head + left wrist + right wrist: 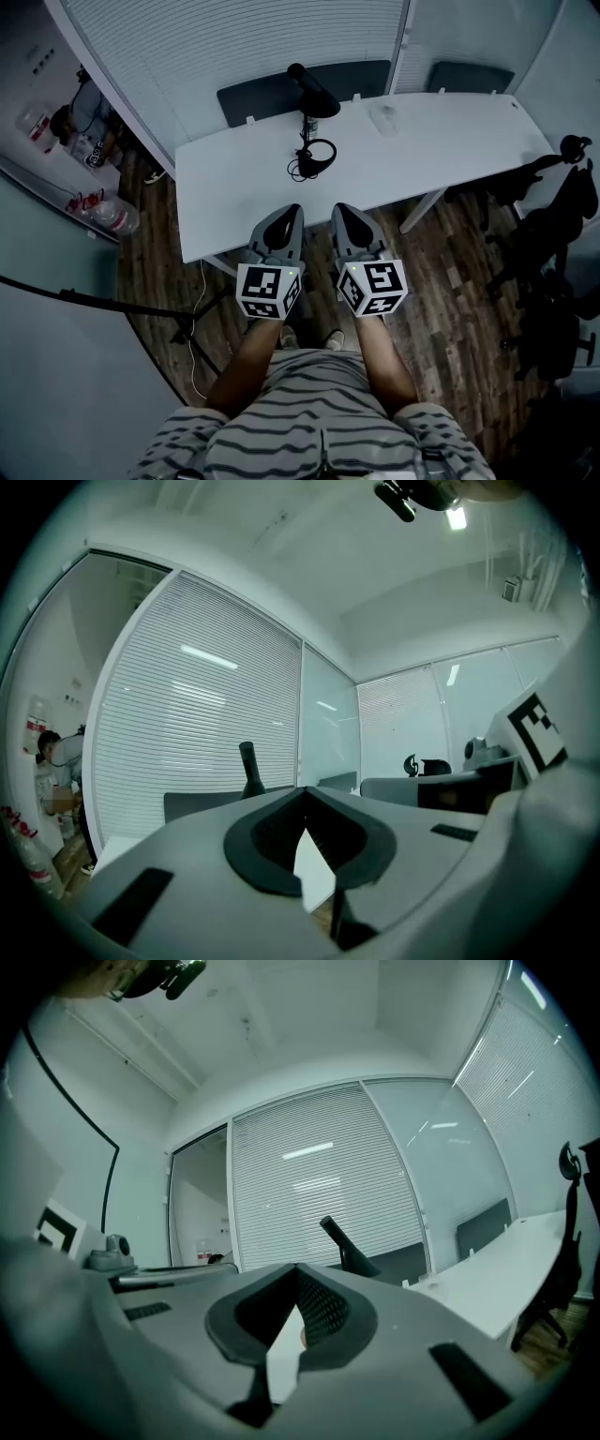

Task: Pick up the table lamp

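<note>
Head view: left gripper (292, 212) and right gripper (343, 209) side by side at the white table's (234, 183) near edge, table lamp (313, 96) well ahead; left gripper view: jaws pressed together, empty, lamp ahead-left; right gripper view: jaws likewise together, empty, lamp ahead-right.

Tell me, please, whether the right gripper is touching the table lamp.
Apart. The head view shows the right gripper held near the front edge of the table, with a stretch of bare white tabletop between its tips and the table lamp.
</note>
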The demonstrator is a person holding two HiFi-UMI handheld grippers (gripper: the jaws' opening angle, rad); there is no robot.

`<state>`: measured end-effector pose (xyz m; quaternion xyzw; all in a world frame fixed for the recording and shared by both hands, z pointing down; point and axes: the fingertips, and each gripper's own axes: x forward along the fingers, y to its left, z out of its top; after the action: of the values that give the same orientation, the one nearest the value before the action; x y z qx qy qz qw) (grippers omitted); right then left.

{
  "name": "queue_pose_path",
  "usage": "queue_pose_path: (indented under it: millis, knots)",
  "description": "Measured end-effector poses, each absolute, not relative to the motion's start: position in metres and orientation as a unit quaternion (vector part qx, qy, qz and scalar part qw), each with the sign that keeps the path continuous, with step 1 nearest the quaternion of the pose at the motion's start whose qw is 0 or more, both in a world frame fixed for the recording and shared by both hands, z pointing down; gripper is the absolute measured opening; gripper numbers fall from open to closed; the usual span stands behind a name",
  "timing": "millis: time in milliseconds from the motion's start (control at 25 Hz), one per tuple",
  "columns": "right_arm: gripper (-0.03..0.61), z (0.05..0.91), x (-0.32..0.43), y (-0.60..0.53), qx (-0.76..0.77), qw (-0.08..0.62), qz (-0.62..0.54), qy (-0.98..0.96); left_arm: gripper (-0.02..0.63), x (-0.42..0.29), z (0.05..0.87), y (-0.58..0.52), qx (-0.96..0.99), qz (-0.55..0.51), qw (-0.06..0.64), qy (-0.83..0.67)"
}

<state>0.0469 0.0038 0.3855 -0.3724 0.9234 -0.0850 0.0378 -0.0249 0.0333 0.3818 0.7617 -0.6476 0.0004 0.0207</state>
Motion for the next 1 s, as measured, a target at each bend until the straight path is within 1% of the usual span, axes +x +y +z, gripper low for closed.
queue_pose_path:
  millis: [480, 1000]
  knots:
    - [0.009, 0.383, 0.089, -0.004, -0.37, 0.048, -0.085, 0.924, 0.008, -0.012, 0.385, 0.034, 0.731, -0.001, 0.02, -0.682]
    - [0.011, 0.403, 0.092, -0.014, -0.361, 0.036, -0.091, 0.927, 0.008, -0.004, 0.403, 0.022, 0.728, 0.002, 0.028, -0.685]
